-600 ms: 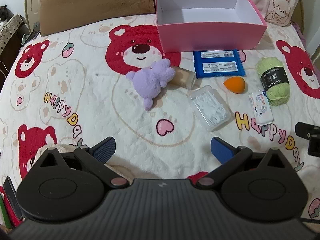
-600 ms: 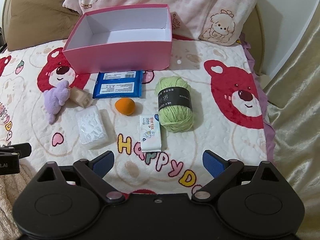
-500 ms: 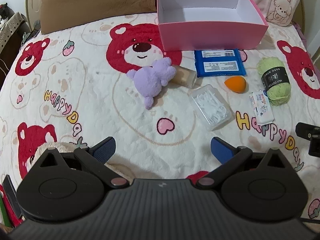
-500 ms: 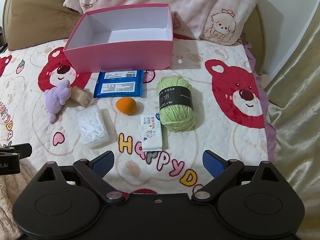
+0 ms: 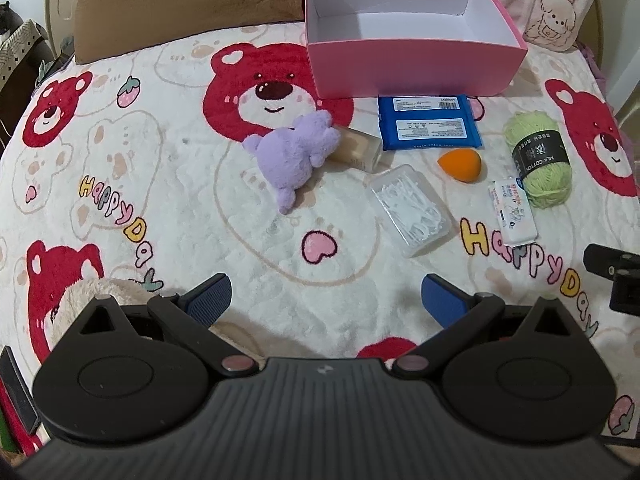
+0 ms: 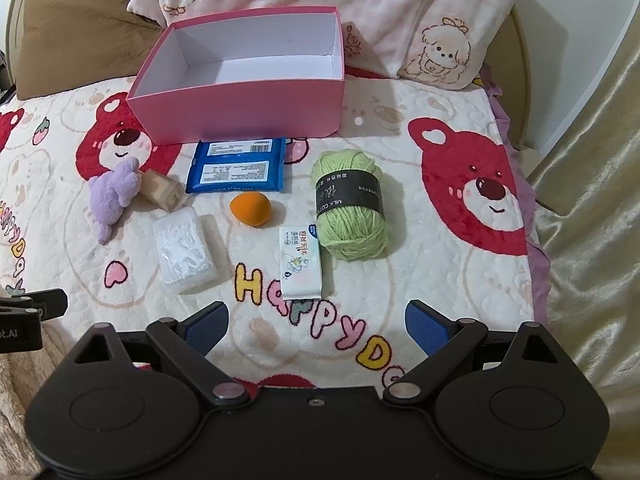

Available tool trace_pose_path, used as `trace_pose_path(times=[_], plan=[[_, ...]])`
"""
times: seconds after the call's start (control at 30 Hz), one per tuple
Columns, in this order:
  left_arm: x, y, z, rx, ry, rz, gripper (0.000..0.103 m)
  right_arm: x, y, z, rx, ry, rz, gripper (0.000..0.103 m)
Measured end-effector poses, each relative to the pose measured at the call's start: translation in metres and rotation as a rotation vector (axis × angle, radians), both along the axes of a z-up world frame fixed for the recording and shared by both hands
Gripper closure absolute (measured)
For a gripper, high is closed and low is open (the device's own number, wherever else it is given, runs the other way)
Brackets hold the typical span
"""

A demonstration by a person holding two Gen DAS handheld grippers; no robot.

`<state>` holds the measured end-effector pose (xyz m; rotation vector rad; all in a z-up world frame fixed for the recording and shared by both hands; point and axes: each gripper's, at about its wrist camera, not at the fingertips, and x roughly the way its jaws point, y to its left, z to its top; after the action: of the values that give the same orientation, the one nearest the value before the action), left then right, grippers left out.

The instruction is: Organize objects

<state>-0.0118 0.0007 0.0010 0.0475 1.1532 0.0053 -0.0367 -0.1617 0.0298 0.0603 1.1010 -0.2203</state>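
Observation:
An empty pink box [image 5: 416, 66] [image 6: 240, 114] stands at the far side of the bed. In front of it lie a purple plush toy [image 5: 294, 154] [image 6: 112, 194], a beige bottle [image 5: 358, 148] [image 6: 162, 192], a blue wipes pack [image 5: 430, 122] [image 6: 238, 166], an orange sponge [image 5: 460, 164] [image 6: 250, 208], a clear box of floss picks [image 5: 412, 210] [image 6: 182, 250], a small white tissue pack [image 5: 514, 210] [image 6: 300, 258] and green yarn [image 5: 538, 158] [image 6: 350, 202]. My left gripper [image 5: 326, 294] is open and empty, near of the floss box. My right gripper [image 6: 316, 320] is open and empty, just short of the tissue pack.
The bed has a bear-print blanket [image 5: 140, 168]. A brown pillow [image 5: 180, 4] and a pink dog-print pillow [image 6: 400, 20] lie behind the box. The bed's right edge and a beige curtain [image 6: 592, 220] are to the right. A beige fuzzy thing [image 5: 104, 292] lies by my left fingers.
Both grippers have moved slightly forward toward the objects; the scene has shifted down a little in both views. Nothing was taken hold of or moved.

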Motion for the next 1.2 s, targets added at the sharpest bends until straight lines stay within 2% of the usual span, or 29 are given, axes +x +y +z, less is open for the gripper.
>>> trace_pose_path(times=[0.33,1.2], plan=[[0.0001,0.008,-0.0021,-0.023,-0.004,0.031,0.0,0.0008,0.0008,0.001,-0.009,0.001,0.003,0.006],[-0.001,0.0083,-0.0032,-0.048,-0.01,0.034,0.0,-0.0007,0.0019,0.0002,-0.02,0.004,0.011,0.006]])
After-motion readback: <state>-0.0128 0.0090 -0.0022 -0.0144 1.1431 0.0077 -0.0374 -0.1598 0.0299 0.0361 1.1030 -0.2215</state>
